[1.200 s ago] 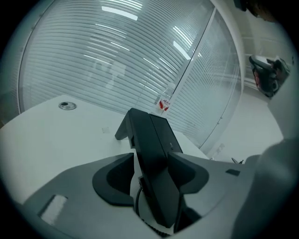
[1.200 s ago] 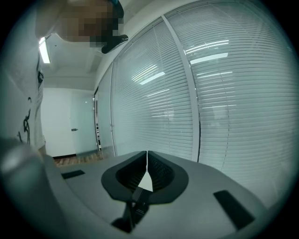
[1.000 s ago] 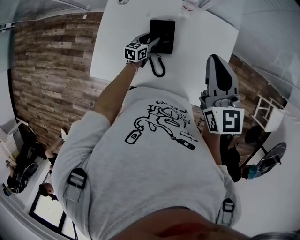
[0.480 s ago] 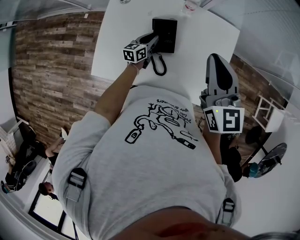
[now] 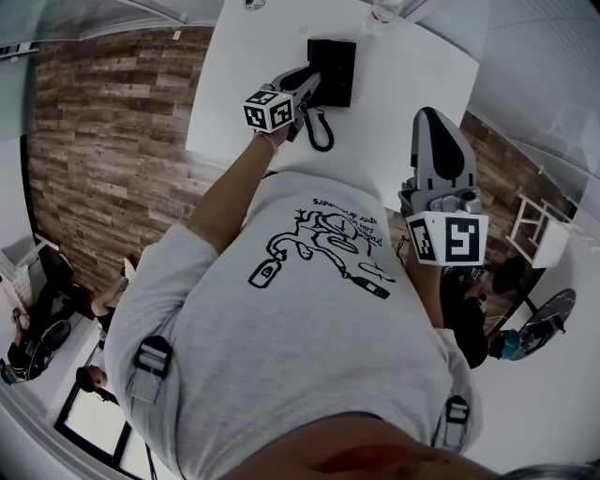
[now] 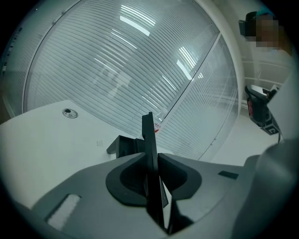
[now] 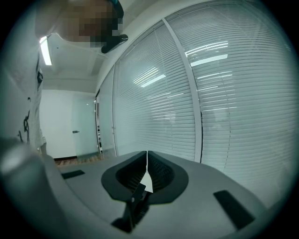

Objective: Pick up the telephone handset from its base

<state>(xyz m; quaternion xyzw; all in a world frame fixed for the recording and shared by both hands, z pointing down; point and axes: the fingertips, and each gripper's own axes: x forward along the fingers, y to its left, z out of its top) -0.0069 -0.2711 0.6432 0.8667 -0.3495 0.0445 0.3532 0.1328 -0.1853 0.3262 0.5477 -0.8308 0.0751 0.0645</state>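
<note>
The black telephone base sits on the white table; its coiled cord loops toward the table's near edge. My left gripper reaches over the base's left side. In the left gripper view its jaws are closing on the thin black handset, which stands upright between them with the pads pressed to it, and the base lies behind and below. My right gripper is held off the table at the person's right. In the right gripper view the right gripper is shut with nothing in it.
A small clear item stands at the table's far edge and a round grommet sits in the tabletop. Window blinds lie beyond the table. Wood flooring lies to the left, a white rack to the right.
My left gripper's jaws have come together on the handset and the gripper has lifted slightly off the base. The right gripper has stayed where it was.
</note>
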